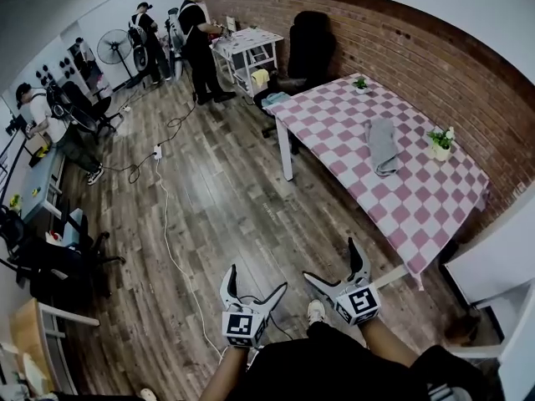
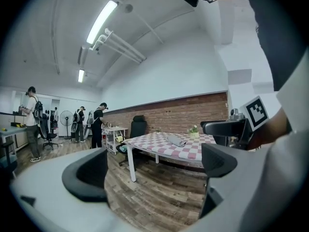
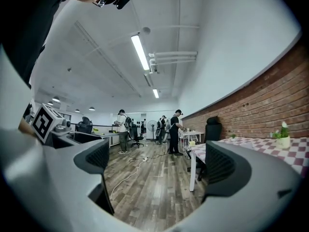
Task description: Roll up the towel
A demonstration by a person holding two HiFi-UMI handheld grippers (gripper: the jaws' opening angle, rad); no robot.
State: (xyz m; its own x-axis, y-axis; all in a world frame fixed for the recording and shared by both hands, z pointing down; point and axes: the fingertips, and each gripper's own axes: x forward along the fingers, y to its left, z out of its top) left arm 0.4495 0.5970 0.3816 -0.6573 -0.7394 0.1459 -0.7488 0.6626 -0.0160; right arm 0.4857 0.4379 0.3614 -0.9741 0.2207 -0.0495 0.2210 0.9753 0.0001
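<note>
Progress: none | towel (image 1: 383, 144) unrolled on far table (image 1: 418, 203) | we hold left gripper (image 1: 255, 281), right gripper (image 1: 332, 261) spread wide, empty

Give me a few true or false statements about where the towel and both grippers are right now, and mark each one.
The grey towel lies on the checkered table. True.
The left gripper is shut on the towel. False: its jaws stand apart and empty, over the floor, away from the table.
The right gripper is open and holds nothing. True.
The table bears no plants. False: a potted plant stands near the towel, and a smaller plant at the far end.
</note>
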